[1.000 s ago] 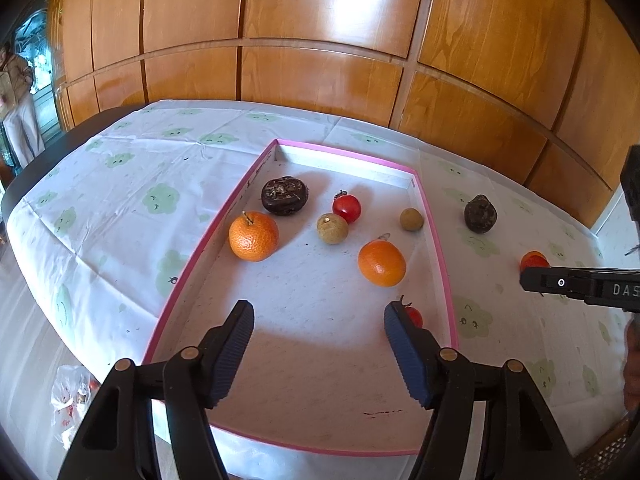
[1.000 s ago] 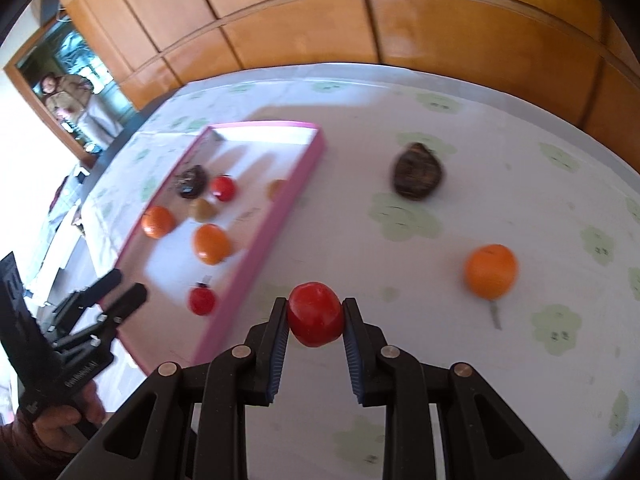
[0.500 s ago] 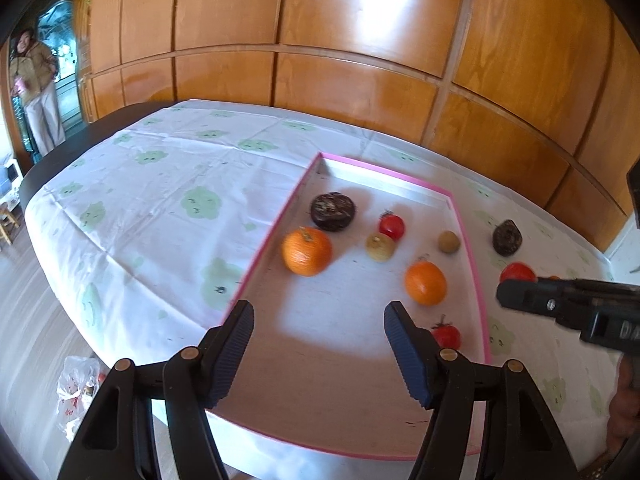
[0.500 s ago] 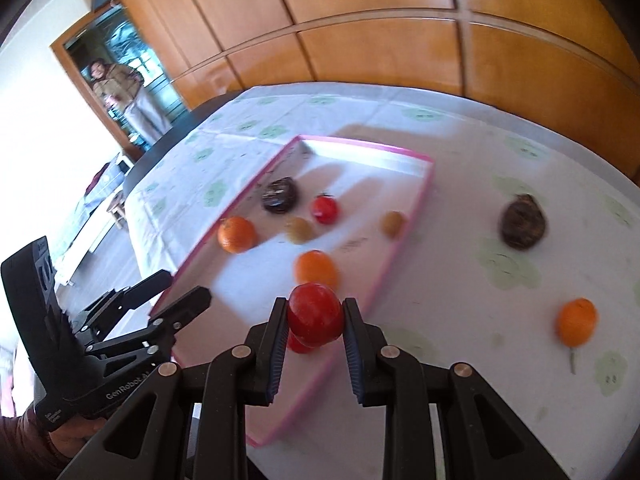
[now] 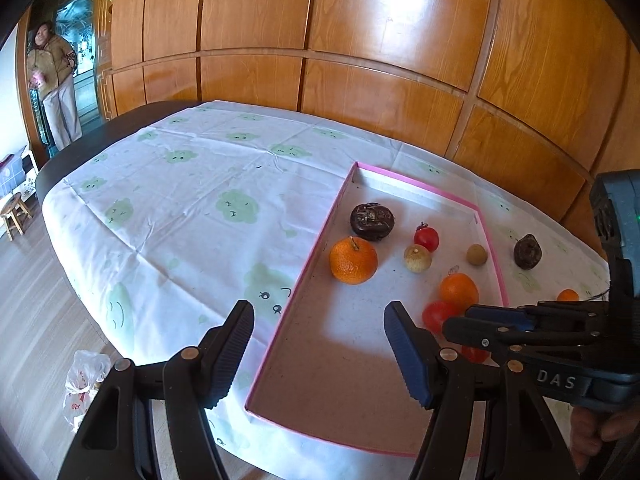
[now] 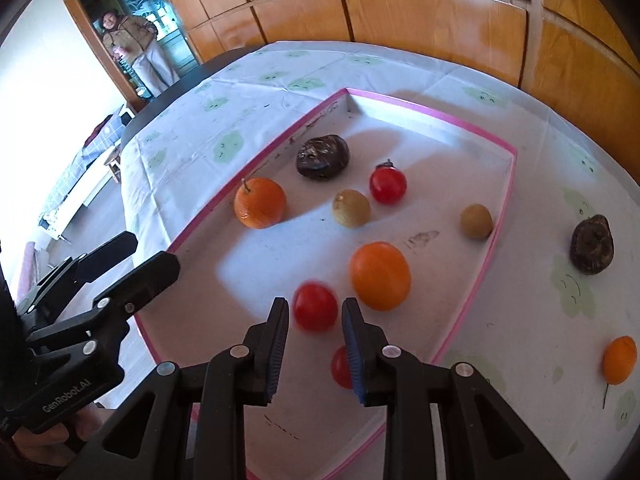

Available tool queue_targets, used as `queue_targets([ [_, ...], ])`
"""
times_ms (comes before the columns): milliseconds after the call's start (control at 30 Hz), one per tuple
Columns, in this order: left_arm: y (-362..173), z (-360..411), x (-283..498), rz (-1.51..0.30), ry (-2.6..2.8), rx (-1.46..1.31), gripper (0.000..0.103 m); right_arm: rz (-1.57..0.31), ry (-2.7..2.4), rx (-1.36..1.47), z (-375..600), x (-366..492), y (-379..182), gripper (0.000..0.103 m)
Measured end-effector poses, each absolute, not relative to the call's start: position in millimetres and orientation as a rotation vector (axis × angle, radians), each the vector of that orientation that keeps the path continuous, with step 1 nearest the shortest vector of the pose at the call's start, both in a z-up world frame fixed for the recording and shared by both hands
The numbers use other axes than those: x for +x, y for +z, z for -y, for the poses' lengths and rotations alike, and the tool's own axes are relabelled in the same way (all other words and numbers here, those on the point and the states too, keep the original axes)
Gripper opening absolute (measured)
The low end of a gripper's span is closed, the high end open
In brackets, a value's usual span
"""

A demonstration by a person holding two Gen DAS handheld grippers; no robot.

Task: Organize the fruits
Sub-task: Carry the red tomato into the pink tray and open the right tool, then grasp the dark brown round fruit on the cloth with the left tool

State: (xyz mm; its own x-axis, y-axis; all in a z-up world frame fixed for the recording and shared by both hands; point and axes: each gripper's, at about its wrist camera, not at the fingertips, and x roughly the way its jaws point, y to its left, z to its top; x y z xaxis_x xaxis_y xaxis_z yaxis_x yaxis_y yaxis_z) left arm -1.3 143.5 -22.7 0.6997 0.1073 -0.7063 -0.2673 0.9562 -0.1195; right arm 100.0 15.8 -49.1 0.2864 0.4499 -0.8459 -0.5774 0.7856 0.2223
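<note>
Carried over the tray (image 6: pixel 476 276), the tomato (image 6: pixel 315 306) has just dropped from the right hand-held gripper (image 6: pixel 314 338) — fingers parted, empty — beside an orange (image 6: pixel 380 276); next comes fruit lying outside.

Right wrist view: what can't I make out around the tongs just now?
- Red round tomato between the right tongs: motion-blurred; released or touching, unclear.
- Second small red tomato: half hidden behind the right finger.
- Left wrist view: right tongs' tips cover both tomatoes partly.
</note>
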Motion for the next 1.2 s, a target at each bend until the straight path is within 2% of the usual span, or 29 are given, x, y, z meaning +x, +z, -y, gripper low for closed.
queue_targets([
  [433, -17, -109, 0, -0.769, 0.108, -0.165, 0.068, -0.956, 0.606, -0.039, 49, 83, -9, 0.034],
  [1200, -9, -17, 20, -0.780, -0.110, 0.005, 0.068, -0.957, 0.238, 0.010, 224, 96, 1, 0.035],
])
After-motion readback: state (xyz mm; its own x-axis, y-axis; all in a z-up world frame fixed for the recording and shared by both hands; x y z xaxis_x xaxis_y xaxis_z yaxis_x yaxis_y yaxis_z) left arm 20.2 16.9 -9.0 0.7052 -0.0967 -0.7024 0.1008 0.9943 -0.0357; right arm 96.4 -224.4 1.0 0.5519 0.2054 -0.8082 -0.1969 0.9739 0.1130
